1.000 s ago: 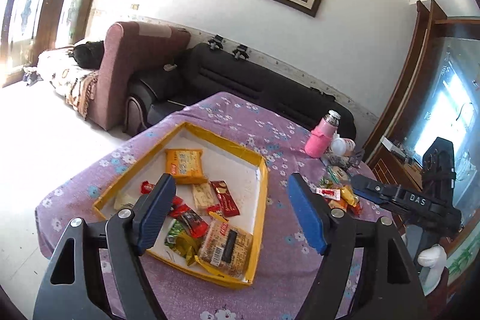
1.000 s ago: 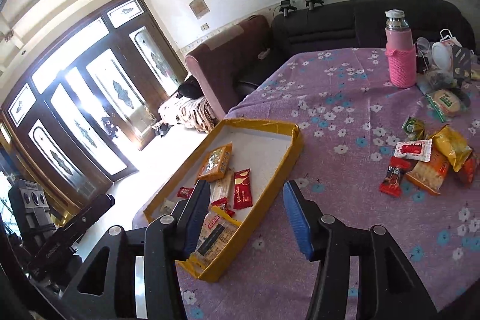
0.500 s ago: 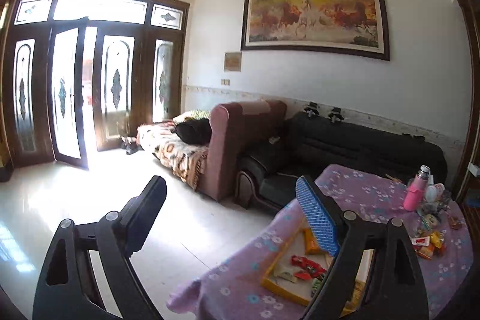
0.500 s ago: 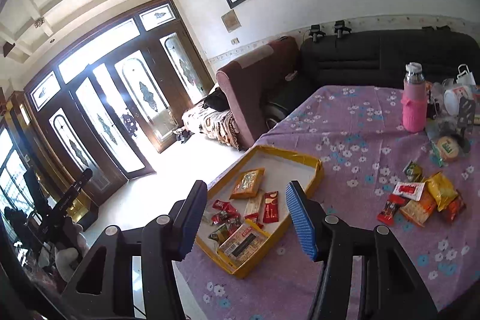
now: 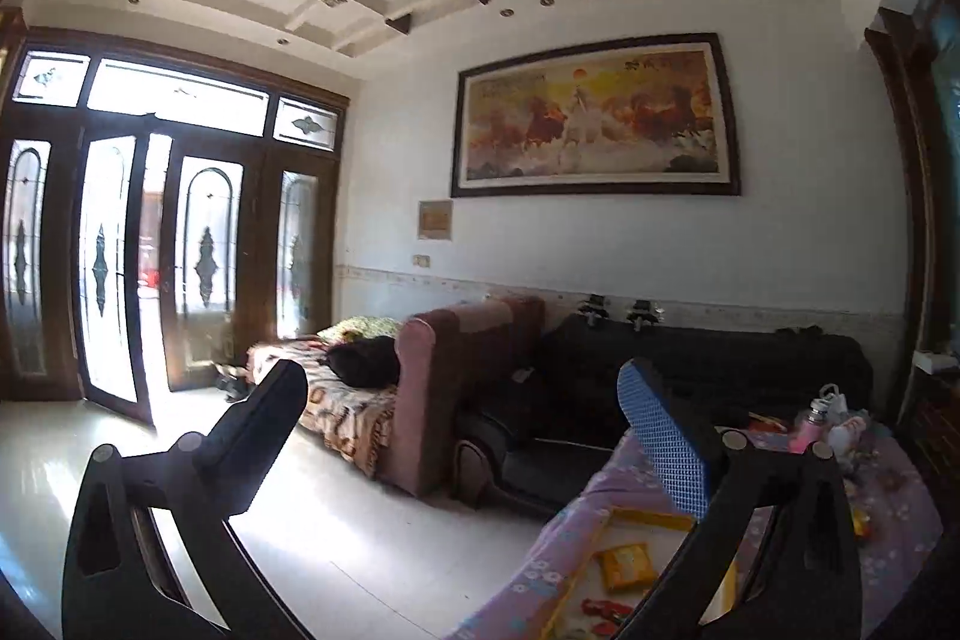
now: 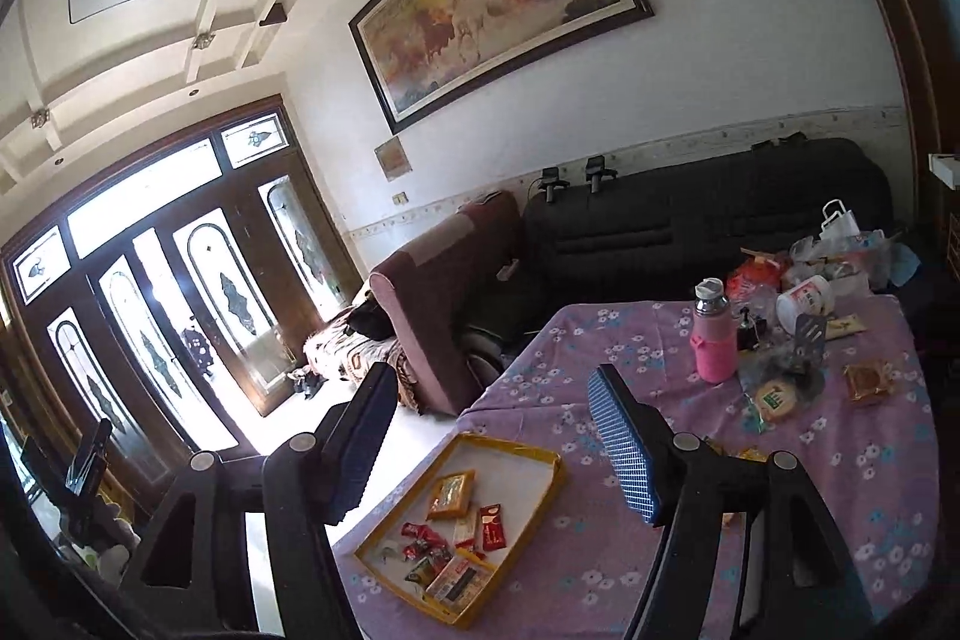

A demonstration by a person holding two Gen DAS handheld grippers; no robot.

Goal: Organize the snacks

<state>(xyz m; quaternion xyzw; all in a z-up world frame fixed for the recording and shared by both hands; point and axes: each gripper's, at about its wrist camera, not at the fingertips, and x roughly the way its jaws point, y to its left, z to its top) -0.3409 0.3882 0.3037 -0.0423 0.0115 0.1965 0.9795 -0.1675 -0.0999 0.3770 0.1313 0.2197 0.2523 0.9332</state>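
Left wrist view. The left gripper (image 5: 462,427) is seen with its jaws spread wide and nothing held between them. It is raised well above the table and aimed at the sofas (image 5: 690,376) and the framed horse painting (image 5: 594,118). No writing can be read on the painting or on the small wall plaque (image 5: 434,219) (too blurred). The yellow-rimmed tray (image 5: 648,517) is found low and to the right of the tool, partly hidden behind the right finger (image 5: 663,439). An orange packet (image 5: 627,568) and red wrappers (image 5: 603,609) are seen lying inside it. The purple flowered tablecloth (image 5: 576,520) is noted beneath.

Right wrist view. The right gripper (image 6: 486,439) is likewise held agape and empty, high over the table. The tray (image 6: 543,454) lies below, between the fingers; its long axis runs from near-left to far-right of the tool. Inside it an orange packet (image 6: 450,495), a red packet (image 6: 491,526), small red wrappers (image 6: 420,535) and a large brown packet (image 6: 459,580) are gathered toward the near end. Labels are not legible. Ahead and to the right, a pink flask (image 6: 713,334), a white tub (image 6: 805,298) (lettering unreadable), a round biscuit pack (image 6: 775,393) and a brown pastry packet (image 6: 867,381) stand well apart from the tray. Loose snacks (image 6: 750,454) are partly hidden behind the right finger (image 6: 621,445).
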